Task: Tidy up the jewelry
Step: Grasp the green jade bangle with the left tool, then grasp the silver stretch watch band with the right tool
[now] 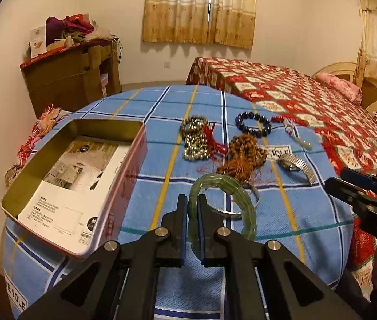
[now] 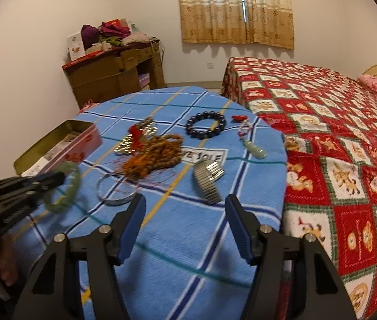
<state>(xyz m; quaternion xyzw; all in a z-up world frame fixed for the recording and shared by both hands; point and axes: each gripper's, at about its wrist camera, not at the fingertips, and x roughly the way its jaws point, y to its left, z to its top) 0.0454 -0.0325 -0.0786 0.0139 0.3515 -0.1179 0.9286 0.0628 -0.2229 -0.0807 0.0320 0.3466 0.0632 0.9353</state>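
Observation:
My left gripper is shut on a green jade bangle, held just above the blue plaid cloth; it also shows in the right wrist view. An open pink tin box sits to its left. On the cloth lie a silver bangle, a brown bead strand with orange tassel, grey-green beads with red cord, a dark bead bracelet, a jade pendant on a red cord and a metal watch. My right gripper is open and empty, near the watch.
The table is round with a blue plaid cloth. A bed with a red patterned quilt stands close on the right. A brown cabinet piled with clothes stands at the back left wall.

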